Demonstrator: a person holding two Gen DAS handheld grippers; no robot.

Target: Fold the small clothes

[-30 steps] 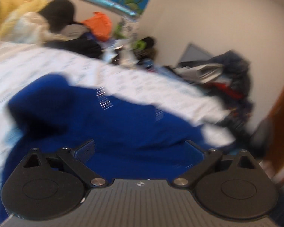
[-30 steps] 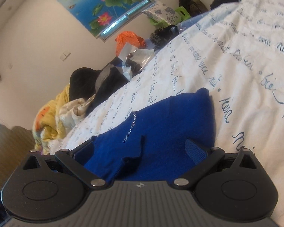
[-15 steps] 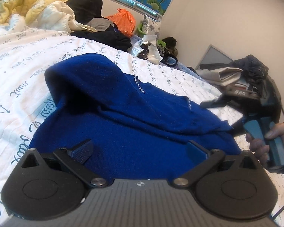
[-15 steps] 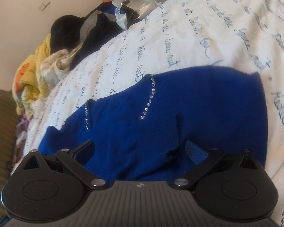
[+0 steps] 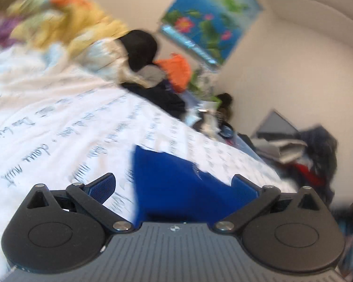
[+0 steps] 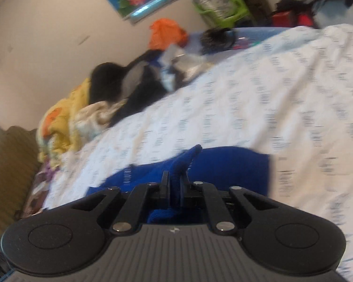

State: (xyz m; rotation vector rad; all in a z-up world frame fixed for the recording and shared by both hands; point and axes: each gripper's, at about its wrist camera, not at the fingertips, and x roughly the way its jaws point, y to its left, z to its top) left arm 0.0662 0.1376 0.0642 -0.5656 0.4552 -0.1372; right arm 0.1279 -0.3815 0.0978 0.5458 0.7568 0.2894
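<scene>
A blue garment [image 5: 176,183] lies on the white bedsheet with handwriting print [image 5: 58,129]. In the left wrist view my left gripper [image 5: 174,185] stands open just above the cloth, the garment's left edge running between the fingers, pads apart from it. In the right wrist view my right gripper [image 6: 175,183] is shut on a pinched fold of the blue garment [image 6: 235,164], and a tuft of cloth sticks up past the fingertips. The rest of the garment trails flat on the sheet [image 6: 270,94] behind the pinch.
A yellow and orange blanket heap [image 5: 66,23], black clothing [image 5: 141,47] and an orange bag [image 5: 176,70] line the far side of the bed. A clothes pile [image 5: 313,155] sits at the right. A flower poster [image 5: 209,11] hangs on the wall.
My right gripper closed on a fold of the blue garment and lifted it. My left gripper swung to the left, so the garment now fills less of its view.
</scene>
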